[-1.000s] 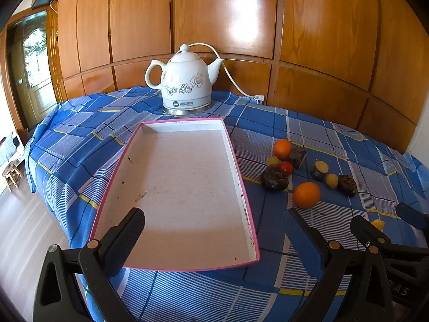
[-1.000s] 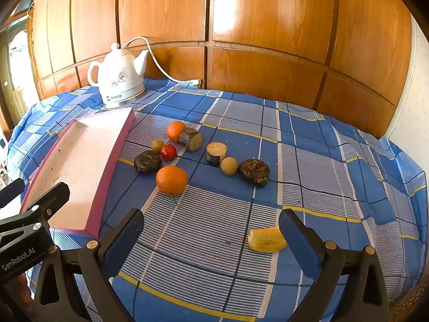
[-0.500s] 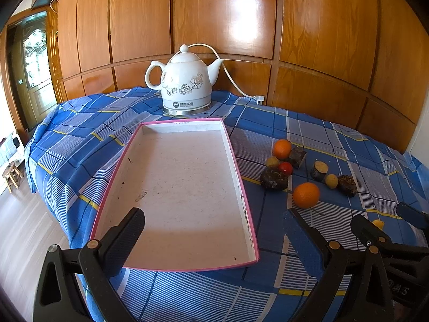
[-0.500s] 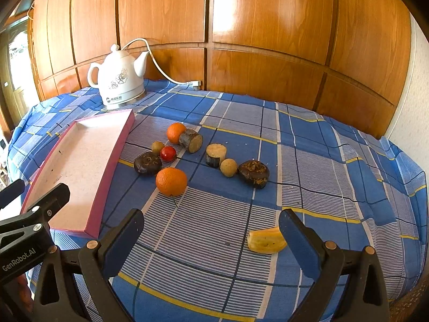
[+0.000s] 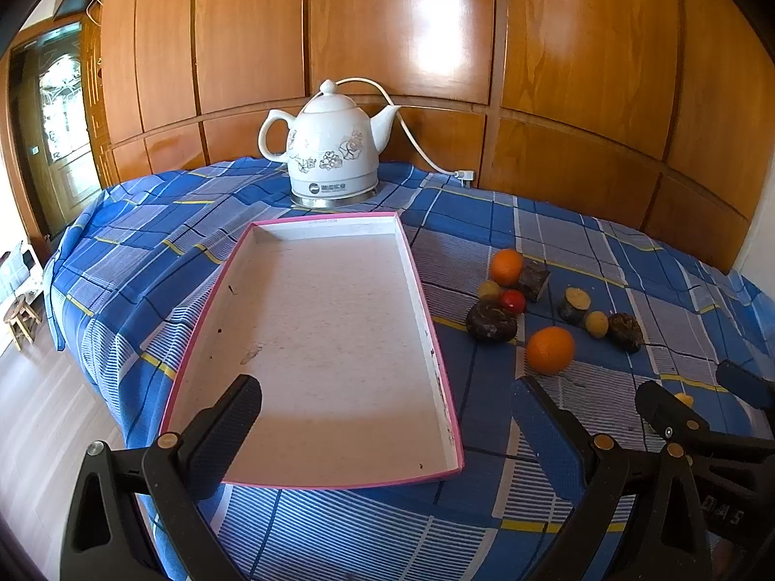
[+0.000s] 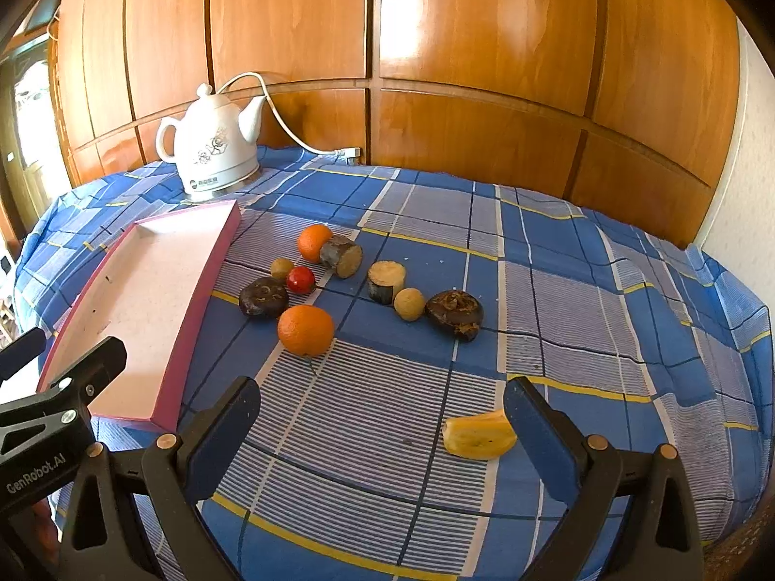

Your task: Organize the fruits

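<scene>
A shallow white tray with a pink rim [image 5: 438, 358] [image 6: 196, 312] lies empty on the blue checked tablecloth. To its right sit scattered fruits: a near orange [image 6: 305, 329] [image 5: 550, 350], a far orange [image 6: 314, 241], a red tomato [image 6: 300, 279], two dark round fruits [image 6: 264, 296] [image 6: 454, 314], two cut brown pieces [image 6: 386, 282] and small yellowish fruits. A yellow fruit piece [image 6: 478, 434] lies beside my right gripper's right finger. My left gripper [image 5: 382, 416] hangs open over the tray's near end. My right gripper [image 6: 382, 416] is open, holding nothing, short of the fruits.
A white ceramic electric kettle [image 5: 333, 155] [image 6: 213, 145] stands behind the tray, its cord running to the wood-panelled wall. The table's edge drops off at left toward a wooden floor with a small stool [image 5: 19, 314]. A door [image 5: 63, 126] is at far left.
</scene>
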Available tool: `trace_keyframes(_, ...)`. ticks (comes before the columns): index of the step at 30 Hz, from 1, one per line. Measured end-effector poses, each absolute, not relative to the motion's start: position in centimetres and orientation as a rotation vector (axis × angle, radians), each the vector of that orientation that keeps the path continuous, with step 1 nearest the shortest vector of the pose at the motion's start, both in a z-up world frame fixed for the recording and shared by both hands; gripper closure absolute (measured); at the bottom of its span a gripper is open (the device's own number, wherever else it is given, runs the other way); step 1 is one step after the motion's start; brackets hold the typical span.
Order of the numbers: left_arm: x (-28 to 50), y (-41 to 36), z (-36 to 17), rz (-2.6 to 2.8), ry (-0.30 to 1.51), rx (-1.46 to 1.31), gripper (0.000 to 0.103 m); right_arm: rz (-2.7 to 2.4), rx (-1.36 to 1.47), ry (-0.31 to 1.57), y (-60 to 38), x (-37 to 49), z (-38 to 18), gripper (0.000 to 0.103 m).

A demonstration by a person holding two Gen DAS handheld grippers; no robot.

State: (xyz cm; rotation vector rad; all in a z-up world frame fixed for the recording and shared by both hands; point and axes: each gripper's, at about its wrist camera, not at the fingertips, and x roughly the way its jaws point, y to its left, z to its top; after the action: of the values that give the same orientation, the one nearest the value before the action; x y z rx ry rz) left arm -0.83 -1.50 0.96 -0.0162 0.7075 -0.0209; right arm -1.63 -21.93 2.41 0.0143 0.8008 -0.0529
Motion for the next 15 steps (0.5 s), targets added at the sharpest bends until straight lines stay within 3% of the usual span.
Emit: trace_keyframes(15, 0.1, -7.0, 1.0, -0.445, 0.777, 0.002, 0.000, -0.195, 0.189, 0.800, -36.6, 1.6, 6.1, 0.001)
